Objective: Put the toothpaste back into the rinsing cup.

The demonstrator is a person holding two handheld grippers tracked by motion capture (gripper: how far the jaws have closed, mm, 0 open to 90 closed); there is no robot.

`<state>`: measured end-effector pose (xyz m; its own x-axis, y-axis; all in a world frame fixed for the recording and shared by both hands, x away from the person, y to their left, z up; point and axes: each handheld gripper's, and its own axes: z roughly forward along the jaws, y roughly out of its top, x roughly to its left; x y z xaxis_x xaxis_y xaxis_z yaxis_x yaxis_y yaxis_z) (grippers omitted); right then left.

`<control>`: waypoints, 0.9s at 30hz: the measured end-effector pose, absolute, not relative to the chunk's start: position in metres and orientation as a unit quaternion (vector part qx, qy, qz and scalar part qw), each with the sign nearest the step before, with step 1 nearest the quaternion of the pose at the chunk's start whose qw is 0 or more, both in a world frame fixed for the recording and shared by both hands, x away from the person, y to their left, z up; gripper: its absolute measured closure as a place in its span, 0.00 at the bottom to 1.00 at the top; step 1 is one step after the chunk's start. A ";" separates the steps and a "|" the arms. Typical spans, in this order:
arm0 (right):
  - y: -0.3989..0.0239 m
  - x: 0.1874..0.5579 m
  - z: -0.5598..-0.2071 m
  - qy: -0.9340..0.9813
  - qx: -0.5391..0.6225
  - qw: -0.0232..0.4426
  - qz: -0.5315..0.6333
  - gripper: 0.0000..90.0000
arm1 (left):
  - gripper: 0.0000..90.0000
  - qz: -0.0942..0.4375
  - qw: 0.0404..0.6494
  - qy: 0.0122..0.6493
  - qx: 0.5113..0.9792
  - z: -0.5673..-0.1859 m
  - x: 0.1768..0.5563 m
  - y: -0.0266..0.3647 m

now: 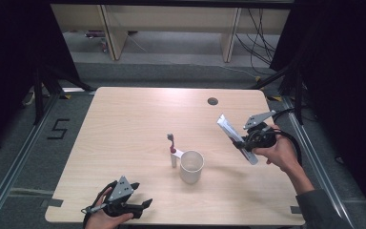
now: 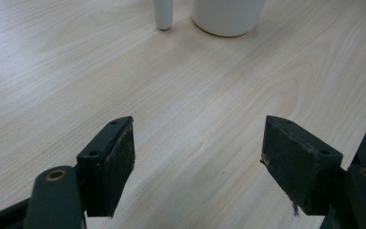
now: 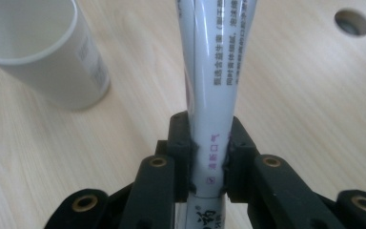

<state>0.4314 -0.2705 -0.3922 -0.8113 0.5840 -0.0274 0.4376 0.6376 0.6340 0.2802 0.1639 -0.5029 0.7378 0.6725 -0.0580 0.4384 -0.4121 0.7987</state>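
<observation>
So the cup (image 1: 191, 166) sits well ahead of the left gripper (image 1: 143, 205), with the upright toothbrush (image 1: 172, 150) just beside it on its far-left side. The right gripper (image 1: 242, 141) is off to the cup's right, clamped around a tube (image 1: 236, 139) held above the table (image 1: 124, 124).

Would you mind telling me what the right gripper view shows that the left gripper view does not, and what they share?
Right gripper view: the right gripper has its fingers closed on a white tube with printed text, and a round hole in the table lies beyond it. Left gripper view: the left gripper is open and holds nothing, and the base of a slim white upright object stands near the cup. Both show the white cup and the light wooden table.
</observation>
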 end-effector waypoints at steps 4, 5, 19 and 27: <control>-0.269 0.430 -0.386 0.877 0.291 0.127 0.361 0.85 | 0.29 0.136 0.424 0.333 0.831 -0.504 0.280 0.164; -0.269 0.430 -0.384 0.875 0.288 0.123 0.370 0.85 | 0.29 0.136 0.428 0.334 0.829 -0.504 0.281 0.164; -0.248 0.422 -0.382 0.810 0.279 0.142 0.497 0.85 | 0.26 0.140 0.423 0.338 0.829 -0.503 0.281 0.165; -0.231 0.409 -0.378 0.778 0.274 0.127 0.550 0.85 | 0.24 0.146 0.422 0.337 0.829 -0.504 0.281 0.165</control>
<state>0.4093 -0.2312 -0.3776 -0.8176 0.5664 0.1039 0.2867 0.2438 0.9265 0.2810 0.1645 -0.5039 0.7301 0.6820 -0.0432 0.4357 -0.4159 0.7983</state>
